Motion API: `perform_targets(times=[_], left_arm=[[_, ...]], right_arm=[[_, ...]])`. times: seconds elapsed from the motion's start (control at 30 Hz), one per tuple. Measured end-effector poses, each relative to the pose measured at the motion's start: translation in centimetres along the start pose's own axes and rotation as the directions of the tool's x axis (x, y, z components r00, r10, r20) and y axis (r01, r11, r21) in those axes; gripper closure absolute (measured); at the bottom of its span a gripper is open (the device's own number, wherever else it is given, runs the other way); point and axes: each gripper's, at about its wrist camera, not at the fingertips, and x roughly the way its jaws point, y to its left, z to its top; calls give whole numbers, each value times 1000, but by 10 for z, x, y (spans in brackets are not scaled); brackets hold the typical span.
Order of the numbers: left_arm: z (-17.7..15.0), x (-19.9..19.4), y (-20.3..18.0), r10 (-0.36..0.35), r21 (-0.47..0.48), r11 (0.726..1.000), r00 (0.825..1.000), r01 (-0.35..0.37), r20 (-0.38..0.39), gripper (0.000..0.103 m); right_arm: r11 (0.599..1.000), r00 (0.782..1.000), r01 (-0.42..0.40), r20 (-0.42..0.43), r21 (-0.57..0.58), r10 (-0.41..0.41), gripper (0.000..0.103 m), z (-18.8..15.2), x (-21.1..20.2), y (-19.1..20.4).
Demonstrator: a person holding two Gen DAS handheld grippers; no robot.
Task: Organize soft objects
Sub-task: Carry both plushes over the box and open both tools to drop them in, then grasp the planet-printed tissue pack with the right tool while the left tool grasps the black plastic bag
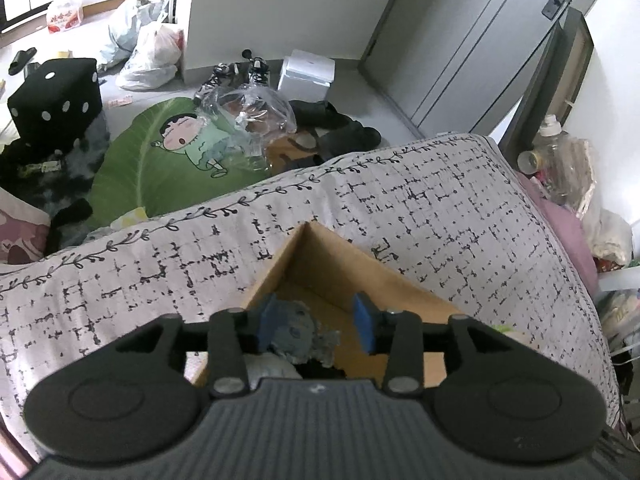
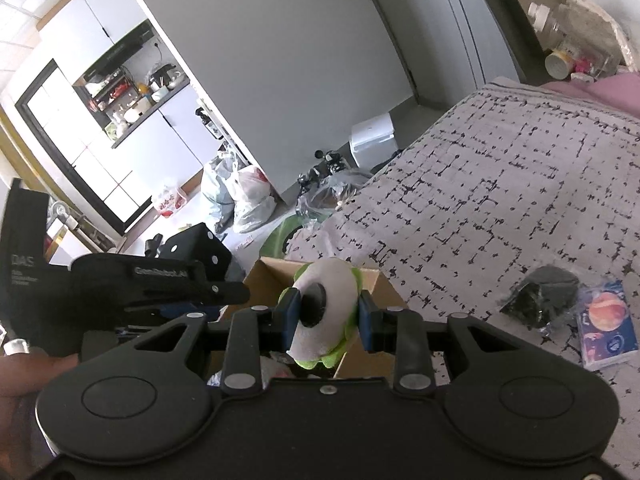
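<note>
the left gripper hangs over the open brown cardboard box on the bed, its blue pads parted; a small grey-blue plush toy lies in the box touching the left-hand pad, well clear of the other, so nothing is gripped. the right gripper is closed only as far as its load allows – both blue pads press on the sides of a round plush toy, grey-white with a green frill and a black disc at its centre, held above the near edge of the same box. the grey-blue toy is half hidden behind the pad and the gripper body, so its shape and which way it lies are hard to tell. the round toy's black disc faces the camera and slightly left, its long axis running from upper right to lower left between the pads; its lower green edge dips behind the gripper frame. the left gripper's black body enters the right wrist view from the left, over the box. on the white bed cover with black dashes lie a crumpled black bag and, just beside it, a blue packet printed with planets.
</note>
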Motion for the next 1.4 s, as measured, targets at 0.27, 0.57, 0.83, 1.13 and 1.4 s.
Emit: perform_targets(times=[0.27, 0.57, 0.83, 1.13, 1.4], left_arm=[[-2, -3, 0, 10, 7, 1000, 1000, -10, -17, 60], [-8, -14, -18, 16, 53, 998, 1000, -15, -7, 50], [-13, -25, -44, 17, 100, 995, 999, -21, 39, 29], [-23, -37, -74, 14, 130, 991, 998, -22, 62, 27], [-37, -44, -105, 39, 190, 980, 995, -56, 92, 23]], right_arm=[[999, 999, -40, 27, 15, 40, 46, 2, -2, 0], [995, 997, 74, -19, 69, -73, 41, 12, -12, -23], [991, 993, 109, -46, 71, -106, 19, 14, -37, -40], [981, 987, 159, -41, 115, -155, 7, 19, -59, -68], [968, 984, 177, -4, 180, -179, 4, 20, -86, -98]])
